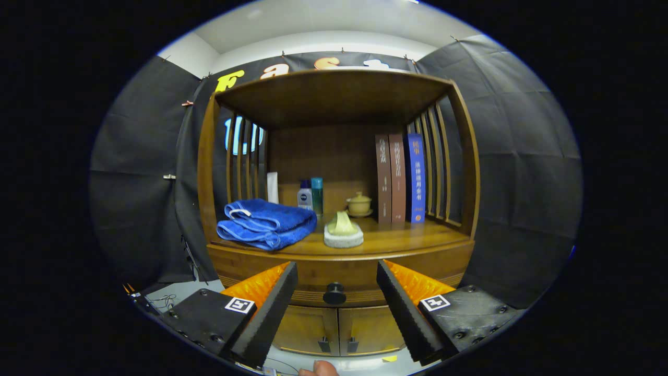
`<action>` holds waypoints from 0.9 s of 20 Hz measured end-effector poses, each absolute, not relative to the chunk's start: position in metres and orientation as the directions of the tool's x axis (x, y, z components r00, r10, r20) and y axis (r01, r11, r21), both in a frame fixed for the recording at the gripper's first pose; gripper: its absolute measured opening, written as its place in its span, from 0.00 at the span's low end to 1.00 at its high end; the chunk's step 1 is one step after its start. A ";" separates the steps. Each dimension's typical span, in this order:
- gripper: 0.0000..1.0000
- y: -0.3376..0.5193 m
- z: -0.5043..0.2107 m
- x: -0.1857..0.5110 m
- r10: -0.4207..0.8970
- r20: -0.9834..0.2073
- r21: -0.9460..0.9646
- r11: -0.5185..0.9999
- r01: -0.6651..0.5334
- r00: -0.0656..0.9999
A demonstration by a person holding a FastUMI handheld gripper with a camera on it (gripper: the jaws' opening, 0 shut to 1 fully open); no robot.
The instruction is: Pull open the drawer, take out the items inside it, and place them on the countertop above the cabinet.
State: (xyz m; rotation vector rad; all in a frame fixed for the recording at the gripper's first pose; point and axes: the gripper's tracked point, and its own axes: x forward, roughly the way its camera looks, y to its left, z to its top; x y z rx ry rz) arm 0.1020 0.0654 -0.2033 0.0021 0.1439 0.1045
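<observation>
The gripper (334,292) is hovering with fingers spread wide, the knob (334,293) sitting between them just ahead, lined up as if for a pinch. The drawer (339,277) is sitting closed behind the knob, contents hidden. Above the knob, the countertop (407,240) is carrying a towel (266,222), sponge (343,232), bottles (310,196), teapot (359,204) and books (401,177); whether any came from the drawer, I cannot tell.

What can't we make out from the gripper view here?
- Contents of the drawer: hidden, its front is closed.
- Gap from the open gripper to the knob: one view, no depth.
- Labels on the bottles: too small.
- Cabinet doors: partly behind the fingers.
</observation>
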 end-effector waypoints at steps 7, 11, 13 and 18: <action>0.99 0.058 -0.110 0.059 0.100 -0.101 -0.017 0.995 -0.103 0.990; 0.99 0.046 -0.060 0.033 0.073 -0.078 -0.015 0.997 -0.074 0.994; 0.99 0.045 -0.041 0.018 0.080 -0.079 -0.005 0.997 -0.081 0.994; 0.99 0.044 -0.025 -0.006 0.055 -0.104 -0.056 0.997 -0.061 0.993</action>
